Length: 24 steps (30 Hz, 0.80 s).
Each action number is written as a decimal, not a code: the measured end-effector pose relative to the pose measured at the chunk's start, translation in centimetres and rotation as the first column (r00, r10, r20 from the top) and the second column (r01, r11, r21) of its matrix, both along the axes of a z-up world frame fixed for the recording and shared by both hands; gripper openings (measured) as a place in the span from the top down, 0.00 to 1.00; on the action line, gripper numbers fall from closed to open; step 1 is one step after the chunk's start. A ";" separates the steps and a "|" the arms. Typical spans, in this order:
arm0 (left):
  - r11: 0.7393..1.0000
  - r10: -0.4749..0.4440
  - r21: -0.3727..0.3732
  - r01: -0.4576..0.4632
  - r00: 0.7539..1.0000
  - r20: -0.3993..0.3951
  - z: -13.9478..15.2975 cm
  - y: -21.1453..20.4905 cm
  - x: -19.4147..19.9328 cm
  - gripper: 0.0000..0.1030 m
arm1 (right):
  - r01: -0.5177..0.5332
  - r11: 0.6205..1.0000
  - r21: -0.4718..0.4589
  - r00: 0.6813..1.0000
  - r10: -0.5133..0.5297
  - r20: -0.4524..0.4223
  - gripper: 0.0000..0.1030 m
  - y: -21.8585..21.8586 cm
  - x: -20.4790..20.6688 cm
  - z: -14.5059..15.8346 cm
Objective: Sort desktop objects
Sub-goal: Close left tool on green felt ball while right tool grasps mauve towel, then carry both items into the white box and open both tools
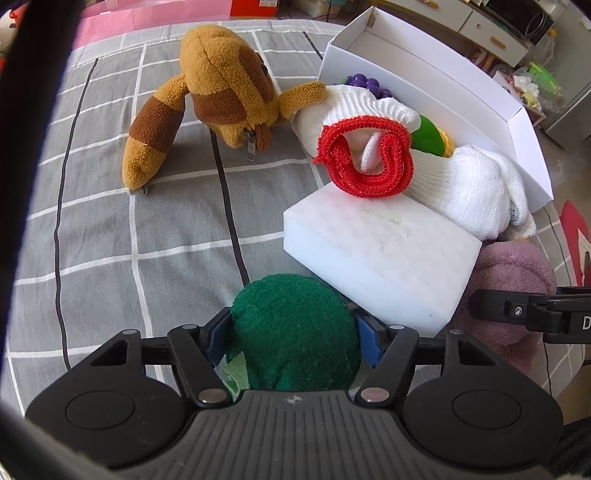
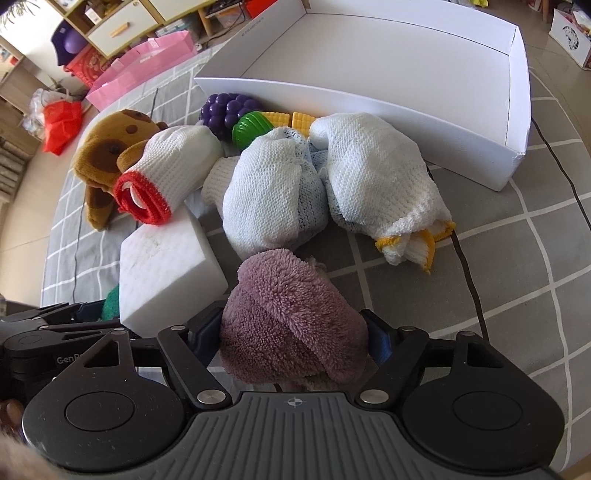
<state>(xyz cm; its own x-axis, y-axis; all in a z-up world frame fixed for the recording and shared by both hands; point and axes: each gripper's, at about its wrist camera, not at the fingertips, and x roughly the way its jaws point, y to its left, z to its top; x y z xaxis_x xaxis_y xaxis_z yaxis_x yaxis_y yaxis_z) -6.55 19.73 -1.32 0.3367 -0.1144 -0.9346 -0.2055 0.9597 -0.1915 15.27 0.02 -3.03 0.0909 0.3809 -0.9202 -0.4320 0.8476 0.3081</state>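
Left wrist view: your left tool (image 1: 293,332) clamps the green fuzzy ball (image 1: 295,332) beside the white foam block (image 1: 384,254); your right tool (image 2: 295,334) grips the purple fluffy cloth (image 2: 291,317).

We see a grey checked cloth (image 2: 517,266) with white and dark lines covering the work surface. Beyond it lies a pale tiled floor (image 2: 22,236). A wooden cabinet (image 2: 122,27) with white drawers stands at the far side, pink bags (image 2: 147,62) and a red bag (image 2: 61,123) near it. Daylight falls brightly across the room.
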 end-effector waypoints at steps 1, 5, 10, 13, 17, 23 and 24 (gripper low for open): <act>1.000 0.001 -0.003 -0.001 1.000 -0.001 0.1 0.2 -0.5 0.38 | 0.001 1.000 0.005 1.000 -0.001 -0.001 0.22 -0.1 -0.1 0.0; 1.000 0.003 -0.008 -0.004 1.000 -0.002 0.9 1.5 -2.6 0.39 | 0.006 1.000 0.019 1.000 -0.006 -0.003 0.23 -0.8 -0.2 0.2; 1.000 0.005 -0.006 -0.005 1.000 -0.005 2.1 3.1 -5.9 0.39 | 0.010 0.999 0.036 1.000 -0.010 -0.003 0.24 -1.5 -0.4 0.4; 1.000 0.002 0.000 -0.002 1.000 0.008 3.3 4.2 -8.3 0.39 | 0.007 0.999 0.050 1.000 -0.007 0.001 0.24 -1.8 -0.6 0.8; 1.000 -0.005 0.000 0.006 0.999 0.042 5.6 5.5 -11.4 0.39 | -0.003 0.996 0.084 1.000 0.002 0.013 0.24 -2.5 -1.2 1.7; 0.999 -0.037 0.016 0.035 0.994 0.105 8.8 4.0 -10.1 0.39 | 0.036 0.993 0.115 0.999 -0.038 0.016 0.24 -4.2 -1.5 2.2; 0.999 -0.041 0.024 0.038 0.993 0.115 4.4 3.3 -8.9 0.39 | 0.042 0.991 0.123 0.999 -0.045 0.017 0.24 -4.5 -1.5 2.4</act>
